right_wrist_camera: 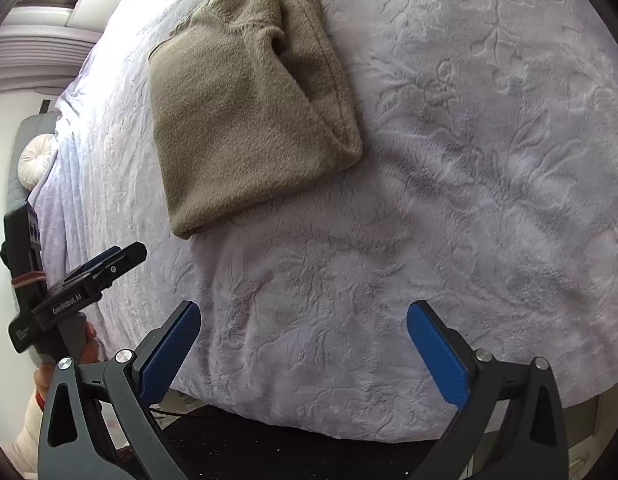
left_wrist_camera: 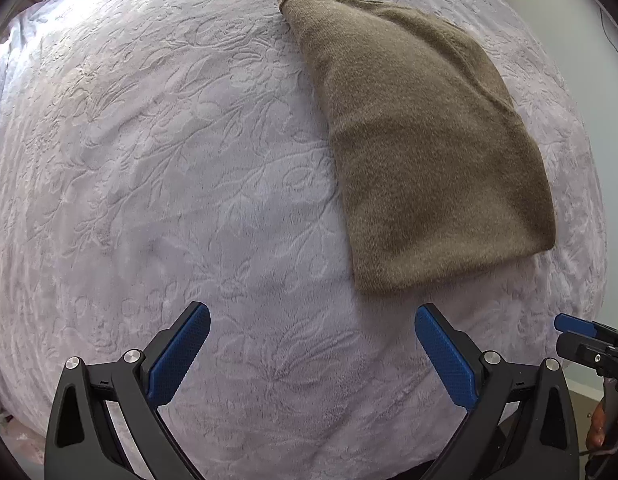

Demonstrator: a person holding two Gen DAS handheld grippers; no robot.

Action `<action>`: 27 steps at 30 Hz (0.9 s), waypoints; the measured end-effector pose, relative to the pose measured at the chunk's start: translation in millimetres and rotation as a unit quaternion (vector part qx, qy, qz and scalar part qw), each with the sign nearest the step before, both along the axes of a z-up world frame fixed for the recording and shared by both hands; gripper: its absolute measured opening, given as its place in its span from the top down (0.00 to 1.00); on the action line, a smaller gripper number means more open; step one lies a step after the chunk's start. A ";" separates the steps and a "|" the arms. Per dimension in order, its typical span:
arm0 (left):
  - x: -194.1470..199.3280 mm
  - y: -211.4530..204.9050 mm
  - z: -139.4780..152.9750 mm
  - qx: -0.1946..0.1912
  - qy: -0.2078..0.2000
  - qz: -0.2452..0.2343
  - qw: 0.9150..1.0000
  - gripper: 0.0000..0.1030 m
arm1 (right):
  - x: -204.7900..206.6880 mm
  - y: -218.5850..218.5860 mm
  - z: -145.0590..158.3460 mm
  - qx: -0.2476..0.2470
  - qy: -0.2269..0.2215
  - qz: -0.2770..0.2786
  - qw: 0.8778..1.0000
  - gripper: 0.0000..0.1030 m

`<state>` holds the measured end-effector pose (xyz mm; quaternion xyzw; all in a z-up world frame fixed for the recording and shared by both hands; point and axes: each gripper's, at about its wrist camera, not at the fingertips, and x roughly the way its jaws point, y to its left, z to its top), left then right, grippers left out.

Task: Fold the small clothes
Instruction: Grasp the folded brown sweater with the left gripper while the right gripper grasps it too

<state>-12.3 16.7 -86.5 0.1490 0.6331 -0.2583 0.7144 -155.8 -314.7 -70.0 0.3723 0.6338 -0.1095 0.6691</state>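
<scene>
Lying folded on bed blanket: olive sweater. Hovering near sweater's near edge, apart from it: left gripper, right gripper, jaws gaping, holding nothing.

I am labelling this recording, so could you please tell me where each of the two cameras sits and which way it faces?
Left wrist: on the left gripper, looking down over the lilac bedspread; the brown folded sweater lies ahead right; the right gripper shows at the right edge.
Right wrist: on the right gripper, facing the same bed; the sweater lies ahead left; the left gripper and hand show at left.
Shared: sweater, bedspread, both grippers open.
</scene>
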 end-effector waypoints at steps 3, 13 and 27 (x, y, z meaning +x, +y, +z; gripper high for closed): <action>17.2 -3.0 0.2 -0.011 0.003 0.005 1.000 0.00 | 4.5 -9.3 3.4 -0.005 -0.006 0.001 1.000 0.00; 50.3 -36.8 -6.0 -0.062 0.010 -0.014 0.998 0.00 | 54.6 -51.5 17.0 -0.003 -0.063 0.021 0.998 0.00; 65.0 -94.9 -38.6 -0.127 0.046 -0.068 0.988 0.00 | 174.5 -124.1 -36.0 0.059 -0.120 0.041 0.990 0.00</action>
